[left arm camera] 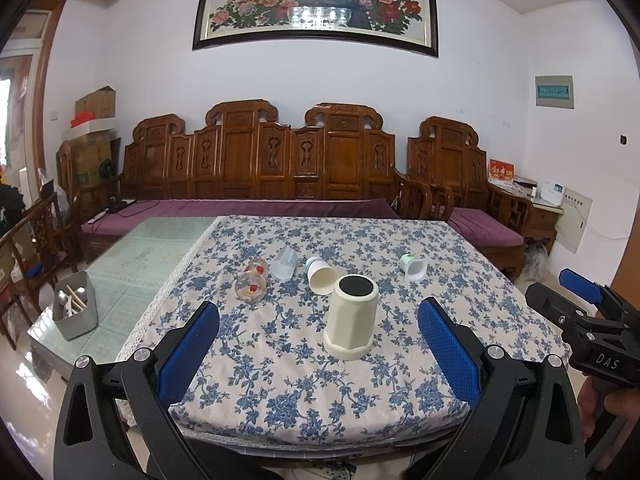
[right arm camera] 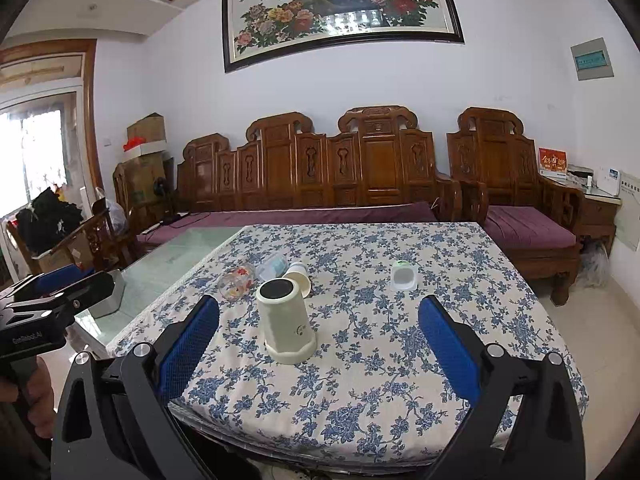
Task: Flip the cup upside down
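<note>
Cream cup (left arm camera: 351,320) stood mouth-down at 12 o'clock; left gripper (left arm camera: 320,354) and right gripper (right arm camera: 320,354) released, empty. Risk: bumping it over toward cups lying beyond.

the walls (left arm camera: 480,92) are white. a big framed painting (left arm camera: 316,0) of flowers and a peacock hangs high over a carved wooden sofa (left arm camera: 256,160) with a purple cushion (left arm camera: 240,208). a wooden armchair (right arm camera: 512,184) stands to the right of it. cardboard boxes (left arm camera: 94,128) are piled in the left corner. daylight comes from a window (right arm camera: 36,148) at left. the floor (right arm camera: 576,320) is pale tile.
</note>
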The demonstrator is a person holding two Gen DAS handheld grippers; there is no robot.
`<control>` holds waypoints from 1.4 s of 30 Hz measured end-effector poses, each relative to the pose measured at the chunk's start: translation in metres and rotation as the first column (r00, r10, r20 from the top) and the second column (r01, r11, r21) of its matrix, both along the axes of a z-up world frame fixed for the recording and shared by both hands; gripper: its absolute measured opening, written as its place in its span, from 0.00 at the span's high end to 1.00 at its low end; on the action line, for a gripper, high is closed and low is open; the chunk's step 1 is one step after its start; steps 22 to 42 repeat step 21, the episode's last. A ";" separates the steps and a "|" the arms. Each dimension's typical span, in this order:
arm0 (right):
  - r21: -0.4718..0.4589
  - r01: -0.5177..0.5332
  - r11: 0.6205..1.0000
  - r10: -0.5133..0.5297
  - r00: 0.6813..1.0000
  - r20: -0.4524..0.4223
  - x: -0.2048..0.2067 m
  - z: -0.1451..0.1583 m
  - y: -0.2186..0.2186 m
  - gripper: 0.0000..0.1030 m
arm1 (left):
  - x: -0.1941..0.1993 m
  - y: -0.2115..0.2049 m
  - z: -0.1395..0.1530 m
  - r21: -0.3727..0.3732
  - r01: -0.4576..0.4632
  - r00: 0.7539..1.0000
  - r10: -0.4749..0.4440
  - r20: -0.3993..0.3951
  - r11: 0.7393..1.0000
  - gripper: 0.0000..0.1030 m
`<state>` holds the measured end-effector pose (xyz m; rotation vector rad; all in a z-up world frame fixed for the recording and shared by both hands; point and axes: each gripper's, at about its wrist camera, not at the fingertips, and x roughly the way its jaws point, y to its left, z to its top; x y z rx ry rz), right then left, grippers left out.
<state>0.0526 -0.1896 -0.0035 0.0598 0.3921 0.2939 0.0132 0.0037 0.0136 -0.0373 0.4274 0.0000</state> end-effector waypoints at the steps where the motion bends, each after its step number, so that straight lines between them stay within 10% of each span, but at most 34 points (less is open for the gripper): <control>1: 0.000 0.000 1.000 0.000 1.000 0.000 0.000 -0.001 0.000 0.02 | 0.000 -0.001 0.000 0.000 -0.001 1.000 0.001 0.001 1.000 0.07; 42: 0.000 -0.001 1.000 0.001 1.000 0.000 0.000 0.000 0.000 0.02 | -0.001 -0.002 0.001 -0.003 0.000 1.000 0.000 0.000 1.000 0.07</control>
